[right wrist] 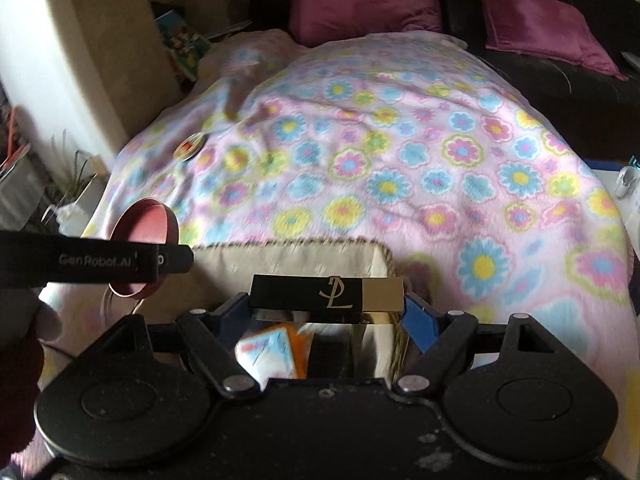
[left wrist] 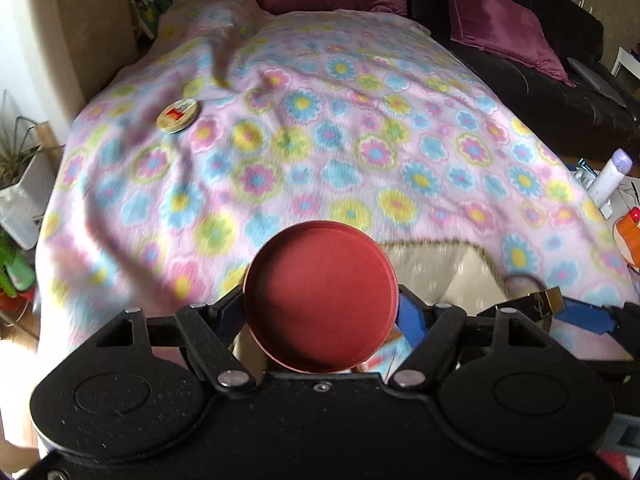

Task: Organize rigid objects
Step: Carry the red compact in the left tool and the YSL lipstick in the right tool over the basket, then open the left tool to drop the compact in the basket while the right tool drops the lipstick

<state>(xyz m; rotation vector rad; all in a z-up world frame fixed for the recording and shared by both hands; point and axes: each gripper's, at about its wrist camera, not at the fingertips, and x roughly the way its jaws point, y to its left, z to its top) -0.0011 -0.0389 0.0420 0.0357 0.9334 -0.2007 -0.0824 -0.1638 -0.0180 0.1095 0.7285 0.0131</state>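
Note:
My left gripper (left wrist: 320,304) is shut on a round red tin lid (left wrist: 320,300), held open side up above the near edge of the flowered blanket (left wrist: 340,140). It also shows in the right wrist view (right wrist: 144,226), at the left. My right gripper (right wrist: 326,300) is shut on a black and gold box (right wrist: 326,294) with a gold logo, held over a beige lined basket (right wrist: 288,260). The box also shows in the left wrist view (left wrist: 536,300). A small round cream tin (left wrist: 178,115) lies far left on the blanket and also shows in the right wrist view (right wrist: 191,145).
The basket (left wrist: 440,268) sits at the blanket's near edge, with colourful packets (right wrist: 276,350) inside. Purple cushions (left wrist: 500,20) lie on a dark sofa behind. A white bottle (left wrist: 610,176) stands at the right. Potted plants (left wrist: 16,160) stand on the left.

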